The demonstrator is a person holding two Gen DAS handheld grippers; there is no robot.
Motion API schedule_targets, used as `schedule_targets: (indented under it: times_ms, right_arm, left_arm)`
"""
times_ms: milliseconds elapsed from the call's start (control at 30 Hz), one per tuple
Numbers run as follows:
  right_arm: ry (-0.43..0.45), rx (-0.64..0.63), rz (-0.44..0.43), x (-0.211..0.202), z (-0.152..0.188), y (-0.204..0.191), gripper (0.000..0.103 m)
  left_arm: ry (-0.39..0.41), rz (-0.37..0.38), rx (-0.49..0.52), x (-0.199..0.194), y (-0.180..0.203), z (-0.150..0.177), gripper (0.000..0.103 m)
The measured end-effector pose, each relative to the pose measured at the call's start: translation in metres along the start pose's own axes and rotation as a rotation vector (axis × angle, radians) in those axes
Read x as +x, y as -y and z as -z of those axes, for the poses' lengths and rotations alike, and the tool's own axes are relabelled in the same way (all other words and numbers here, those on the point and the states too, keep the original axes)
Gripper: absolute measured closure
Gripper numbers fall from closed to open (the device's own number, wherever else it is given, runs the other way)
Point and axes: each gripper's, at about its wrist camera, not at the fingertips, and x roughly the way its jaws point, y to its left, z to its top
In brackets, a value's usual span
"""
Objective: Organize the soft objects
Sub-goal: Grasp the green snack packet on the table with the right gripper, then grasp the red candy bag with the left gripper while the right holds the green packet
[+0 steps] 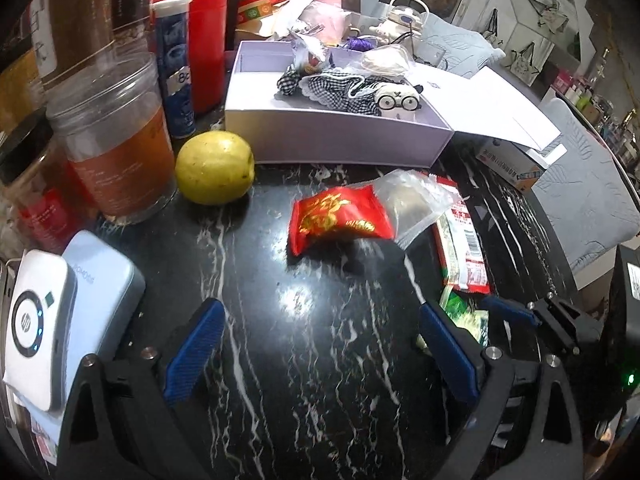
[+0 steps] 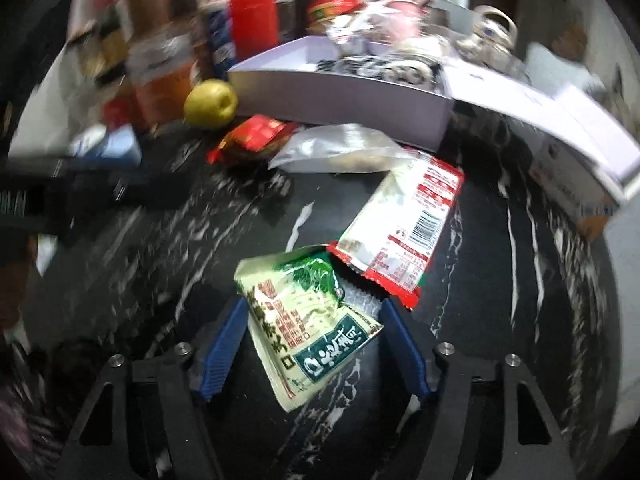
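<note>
Left wrist view: the left gripper [image 1: 320, 328] hangs over the black marble table [image 1: 248, 280] with jaws released and nothing between them. A red packet [image 1: 338, 218] lies ahead, a clear bag [image 1: 416, 200] overlapping its right end. Far beyond stands a white box [image 1: 332, 136] holding a checked plush toy [image 1: 352, 90]; an apple [image 1: 215, 167] sits near left of it.

Right wrist view: the right gripper [image 2: 314, 338] straddles a green packet [image 2: 308, 320], both pads at its edges, jaws grasping it. A red-edged packet [image 2: 404, 232] overlaps its far corner.
</note>
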Motion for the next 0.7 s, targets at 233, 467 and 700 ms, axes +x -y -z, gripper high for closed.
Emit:
schedule_targets:
  times_ms: [233, 467, 700]
  right_arm:
    - [0.005, 0.057, -0.019, -0.007, 0.005, 0.012, 0.057]
    - [-0.005, 0.164, 0.031, -0.018, 0.018, 0.043, 0.057]
    - [0.001, 0.261, 0.073, -0.021, 0.019, 0.072, 0.056]
  left_arm:
    - [0.029, -0.015, 0.056, 0.01, 0.011, -0.016, 0.004]
    - [0.028, -0.009, 0.018, 0.022, 0.008, -0.03, 0.004]
    - [0.037, -0.043, 0.053, 0.034, 0.016, -0.043, 0.004]
